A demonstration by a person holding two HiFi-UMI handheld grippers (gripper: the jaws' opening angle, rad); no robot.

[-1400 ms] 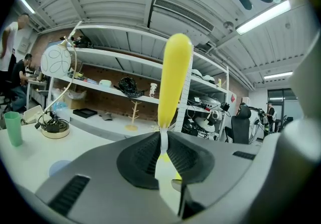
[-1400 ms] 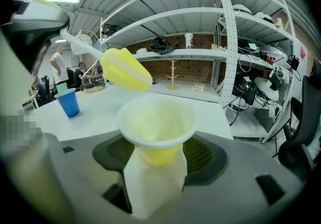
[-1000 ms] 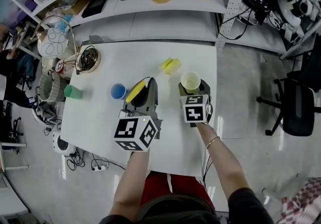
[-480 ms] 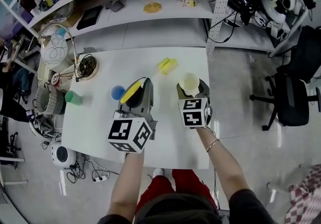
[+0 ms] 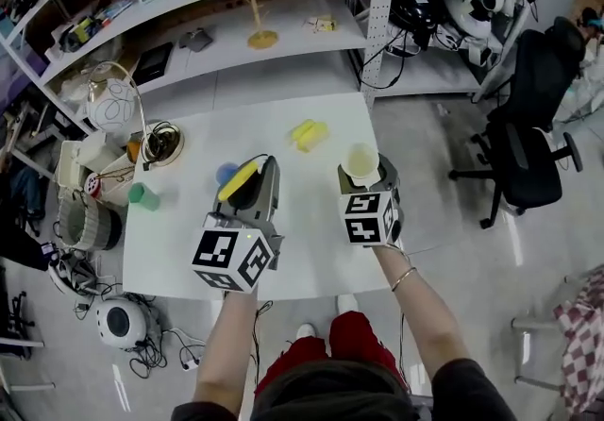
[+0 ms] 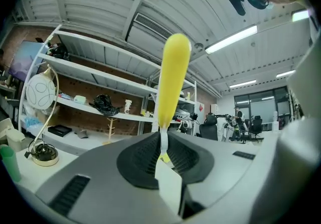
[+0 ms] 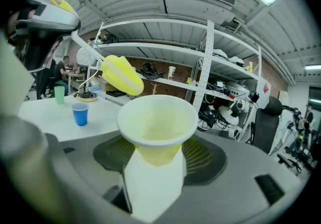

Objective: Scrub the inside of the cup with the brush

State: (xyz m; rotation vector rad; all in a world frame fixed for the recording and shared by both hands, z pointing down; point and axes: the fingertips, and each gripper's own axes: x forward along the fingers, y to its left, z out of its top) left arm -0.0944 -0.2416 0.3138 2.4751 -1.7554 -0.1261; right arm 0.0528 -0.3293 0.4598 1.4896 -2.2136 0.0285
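My forearms reach forward side by side over the near part of the white table [image 5: 311, 254], each hand carrying its gripper level, the two near each other but apart. My left gripper [image 5: 257, 185] is closed tight on the thin white neck of the yellow brush [image 6: 172, 80], which sticks out past the jaw tips. My right gripper [image 5: 366, 181] is clamped on the lower body of the pale yellow cup [image 7: 157, 121], mouth open upward, just right of the brush and not touching it.
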